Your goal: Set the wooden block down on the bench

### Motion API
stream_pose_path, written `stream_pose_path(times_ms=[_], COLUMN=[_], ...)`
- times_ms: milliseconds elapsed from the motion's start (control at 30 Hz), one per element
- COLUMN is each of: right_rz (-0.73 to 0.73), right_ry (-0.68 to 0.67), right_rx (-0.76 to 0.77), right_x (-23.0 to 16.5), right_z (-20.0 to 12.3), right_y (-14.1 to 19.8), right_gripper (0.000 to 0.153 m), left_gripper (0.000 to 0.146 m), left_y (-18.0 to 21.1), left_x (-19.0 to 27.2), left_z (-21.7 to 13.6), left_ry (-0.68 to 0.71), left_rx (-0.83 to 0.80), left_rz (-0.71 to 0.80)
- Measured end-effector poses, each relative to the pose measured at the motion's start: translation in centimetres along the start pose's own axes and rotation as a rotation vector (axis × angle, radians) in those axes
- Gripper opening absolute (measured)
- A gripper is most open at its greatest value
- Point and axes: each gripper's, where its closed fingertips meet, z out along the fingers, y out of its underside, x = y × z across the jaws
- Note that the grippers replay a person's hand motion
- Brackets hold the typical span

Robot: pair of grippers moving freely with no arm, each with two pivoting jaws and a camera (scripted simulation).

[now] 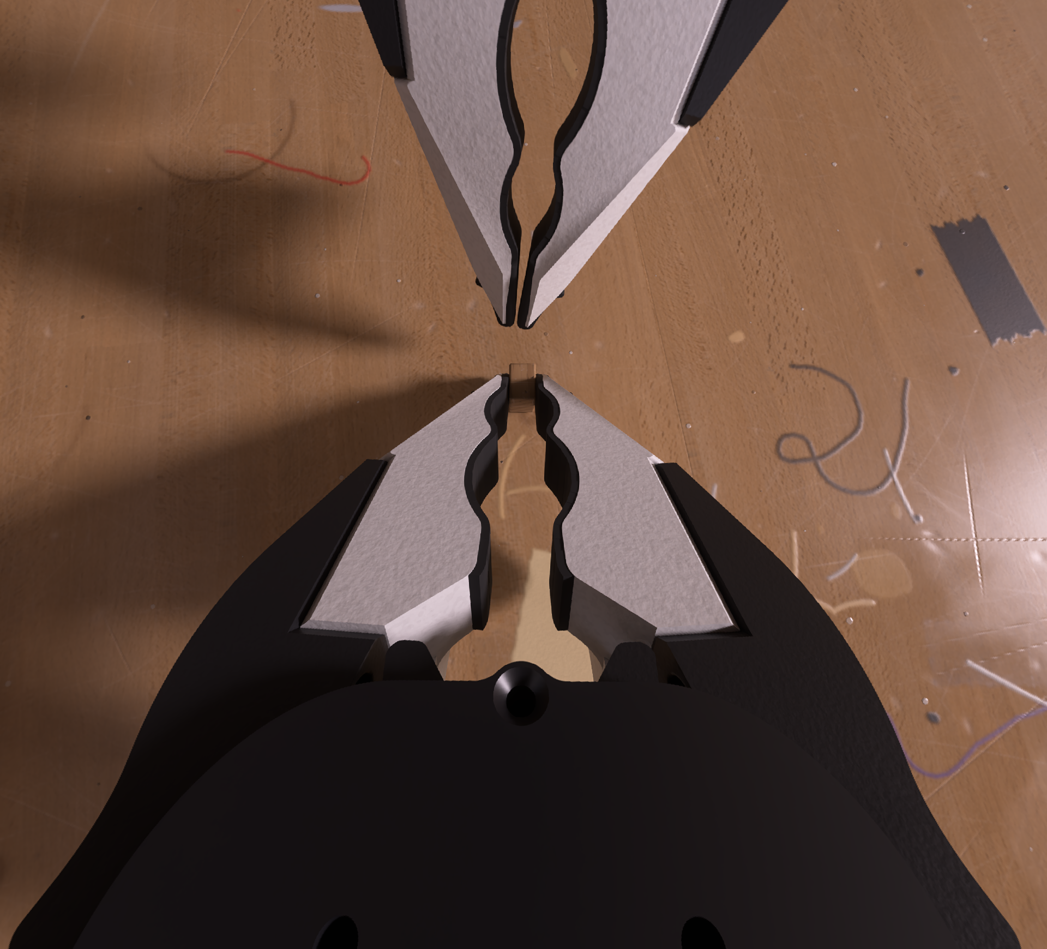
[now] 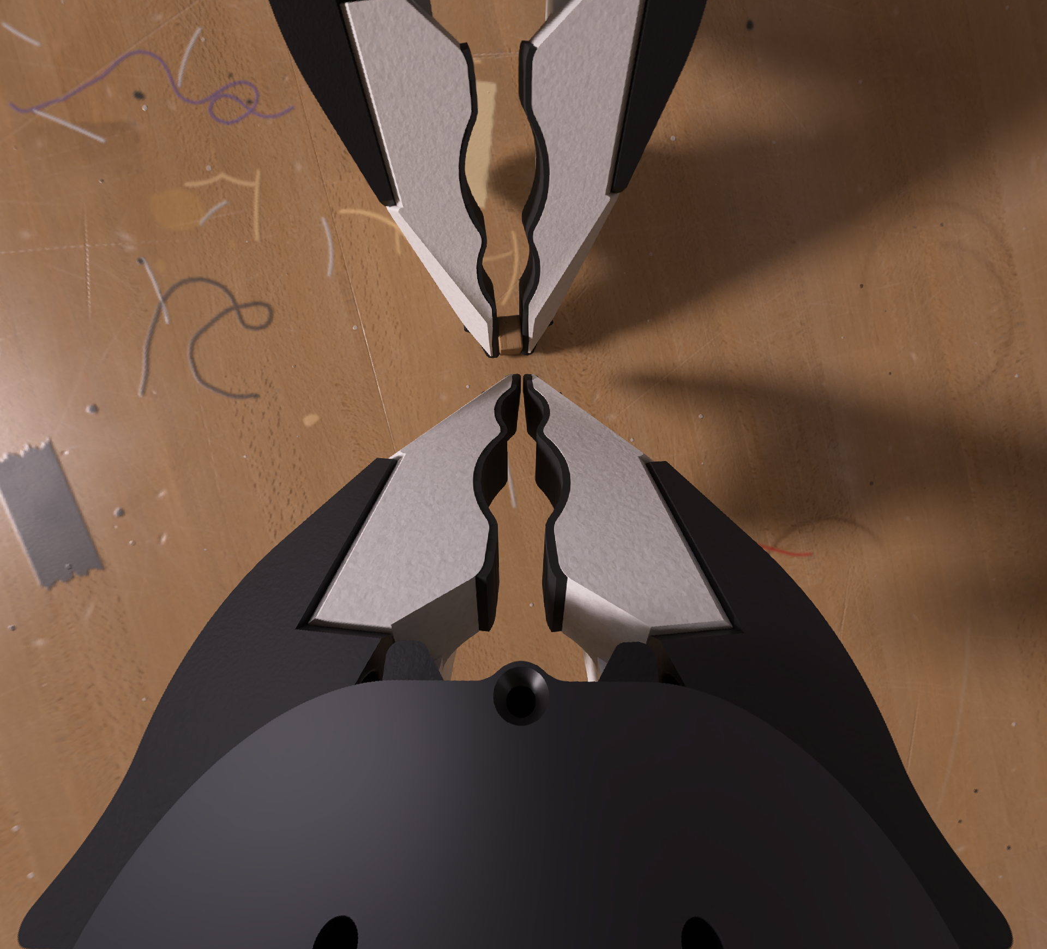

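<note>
Holding the block low, release still to come

Gripping the wooden block point(image 1: 521, 390) between the very tips of the left tool point(image 1: 521, 383) — jaws narrowed onto it, pads pressed to both side faces. Seen from the right wrist view as the same small tan cube point(image 2: 510, 337) pinched at the far tool's tips, apparently very close to the desk point(image 2: 793, 355); cannot tell whether its underside already touches the wood or hangs just above it.

Facing it tip to tip: the right tool point(image 2: 521, 380), jaws drawn nearly together with only a sliver of gap, nothing between them. Parked just beyond the block, apart from it, playing no visible part in the hold.

Judged as the placing step, nearly at its end. Next move likely calls for a short, straight descent until the block sits flat, then a gentle widening of the left jaws and a clean retreat upward or backward — no sideways drag, since so small a cube would tip or skid easily. Worth keeping the right tool clear of the block as well.

No containers anywhere in view. Around the tools only loose litter on the desk: a strip of grey tape point(image 1: 988, 287) off to the left tool's right side, a red thread point(image 1: 306, 168) to its left, a grey thread point(image 1: 838, 446) nearer the tape, plus flecks and scratches.
</note>
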Motion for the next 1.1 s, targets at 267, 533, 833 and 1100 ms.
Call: stream_pose_path(times_ms=[267,533,833,1100], right_rz=[-0.031,0.048,0.304,0.170], right_ry=[0.028,0.018,0.198,0.083], right_rx=[-0.026,0.029,0.330,0.513], right_x=[-0.2,-0.1,3.5,-0.4], right_z=[0.2,0.0,-2.4,-5.4], right_y=[0.5,-0.1,-1.6,-2.5], right_gripper=[0.001,0.001,0.001,0.026], left_gripper=[0.008,0.008,0.008,0.008], left_y=[0.0,0.0,-0.1,-3.6], left_x=[0.0,-0.1,-0.1,1.0], left_z=[0.0,0.0,-0.7,-3.1], left_ry=[-0.004,-0.006,0.051,0.365], left_rx=[0.001,0.001,0.026,0.329], left_rz=[-0.004,-0.001,-0.115,-0.445])
